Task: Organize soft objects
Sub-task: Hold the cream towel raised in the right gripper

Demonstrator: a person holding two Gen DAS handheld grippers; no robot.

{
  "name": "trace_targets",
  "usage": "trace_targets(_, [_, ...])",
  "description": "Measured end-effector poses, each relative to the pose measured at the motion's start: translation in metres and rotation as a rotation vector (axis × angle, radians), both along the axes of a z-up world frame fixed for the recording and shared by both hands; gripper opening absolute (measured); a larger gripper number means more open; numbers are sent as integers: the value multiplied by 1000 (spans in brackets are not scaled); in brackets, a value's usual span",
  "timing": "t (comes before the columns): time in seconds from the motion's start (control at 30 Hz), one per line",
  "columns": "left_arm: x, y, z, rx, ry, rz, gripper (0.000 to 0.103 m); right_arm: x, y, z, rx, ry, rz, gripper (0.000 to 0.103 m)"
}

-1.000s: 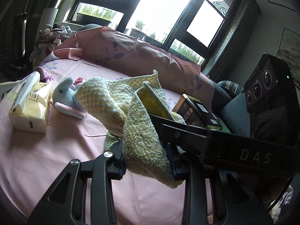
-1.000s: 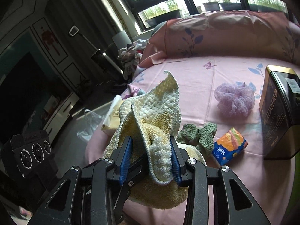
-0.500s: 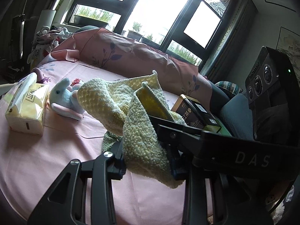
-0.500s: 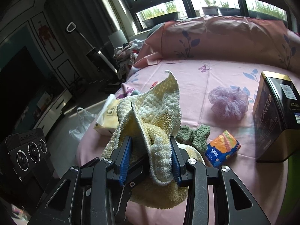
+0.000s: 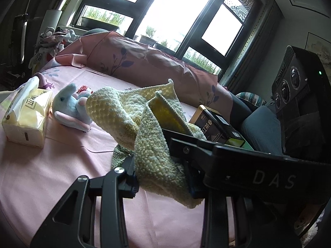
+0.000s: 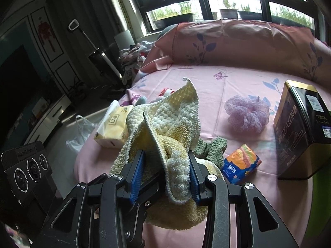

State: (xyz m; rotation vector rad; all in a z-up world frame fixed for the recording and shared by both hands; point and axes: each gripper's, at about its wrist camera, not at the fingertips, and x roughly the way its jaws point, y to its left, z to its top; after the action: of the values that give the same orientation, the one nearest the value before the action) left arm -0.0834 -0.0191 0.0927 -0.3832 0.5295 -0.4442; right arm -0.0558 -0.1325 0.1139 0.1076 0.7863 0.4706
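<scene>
A bed point(image 6: 238, 86) with a smooth pink sheet printed with blue and purple leaves fills both views, with a long pink bolster point(image 5: 144, 62) of the same print along its far side under the dark-framed windows. The largest loose thing is a pale yellow towel point(image 6: 171, 119), thick and nubbly with a waffle weave and a stitched edge, bunched into folds and lifted off the sheet. The right gripper point(image 6: 167, 177) pinches a fold of it between blue ribbed pads, and the left gripper point(image 5: 161, 177) clamps on another hanging fold, so the towel is held up between the two, near the bed's front edge.

Only the right wrist view shows the full face of the dark rectangular tea tin point(image 6: 302, 132) with gold edges and Chinese characters, a frilly lilac mesh bath pouf point(image 6: 247, 115), a small orange and blue tissue packet point(image 6: 241, 163) reading "Tempo", and two knobbly green knitted pieces point(image 6: 211, 148) lying just behind the towel. Only the left wrist view shows the blue and pink plush animal point(image 5: 72, 109) clearly, lying beside a soft yellow pack of tissues point(image 5: 26, 115) printed with Chinese characters. That view also catches the right gripper's black arm, lettered "DAS", crossing over the towel.
</scene>
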Motion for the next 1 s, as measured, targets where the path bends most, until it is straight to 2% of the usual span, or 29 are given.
trace_targets(0.47, [-5, 1, 2, -13, -33, 4, 32, -4, 0, 4, -6, -22, 1, 42])
trace_targets(1.0, [-16, 3, 11, -53, -119, 11, 32, -18, 6, 23, -43, -110, 1, 42])
